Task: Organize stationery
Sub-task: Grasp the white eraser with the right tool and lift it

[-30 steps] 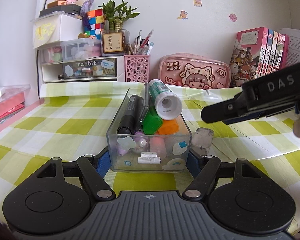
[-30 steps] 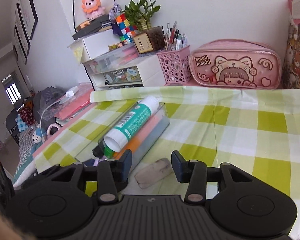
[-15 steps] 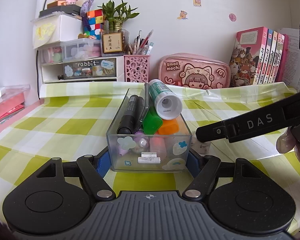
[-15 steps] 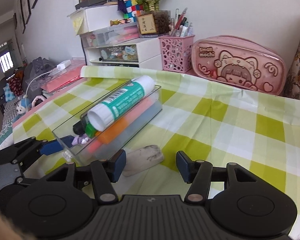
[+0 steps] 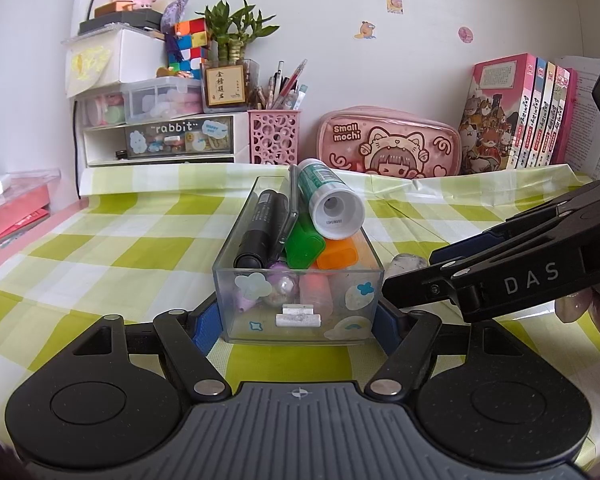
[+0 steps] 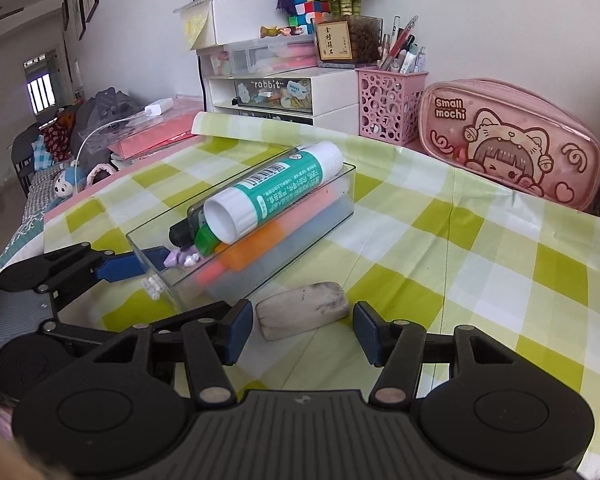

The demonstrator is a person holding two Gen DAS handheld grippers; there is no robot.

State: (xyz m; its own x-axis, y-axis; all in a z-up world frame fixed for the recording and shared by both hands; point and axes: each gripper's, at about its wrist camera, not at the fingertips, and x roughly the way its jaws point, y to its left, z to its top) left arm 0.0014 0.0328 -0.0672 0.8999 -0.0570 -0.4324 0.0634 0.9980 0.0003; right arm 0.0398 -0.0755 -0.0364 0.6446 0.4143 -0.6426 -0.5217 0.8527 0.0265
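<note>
Left wrist view:
- Left gripper [image 5: 298,320] clamped on the near end of a clear organizer box [image 5: 298,308], blue pads pressed against both side walls.
- Box at picture centre on a green-and-white checked cloth [image 5: 112,256], long axis running toward 12 o'clock.
- Inside the box: black marker [image 5: 262,236] at the 10 o'clock side, green highlighter [image 5: 304,244] and orange highlighter [image 5: 336,256] in the middle, a white-and-green glue stick [image 5: 332,204] lying on top with its round end toward the camera.
- Grubby eraser [image 5: 406,264] just beside the box's right wall, at 3 o'clock from it, mostly hidden behind the right gripper [image 5: 410,280].
- Right gripper reaching in from 3 o'clock, tips low by the box's near right corner; jaw gap hard to judge from this side-on angle.
- Pink pencil case [image 5: 388,144], pink pen cup [image 5: 274,136] and a row of books [image 5: 516,112] along the wall at 12 to 2 o'clock.

Right wrist view:
- Right gripper [image 6: 304,328] parted to a middling width, pads on either side of the eraser [image 6: 302,310] without touching it, nothing gripped.
- Eraser flat on the cloth [image 6: 480,264], just beside the box [image 6: 260,256], which lies toward 11 o'clock.
- Left gripper [image 6: 140,264] visible at 9 o'clock, one blue pad flat on the box's end.
- Glue stick [image 6: 276,192] resting across the top of the box's contents.
</note>
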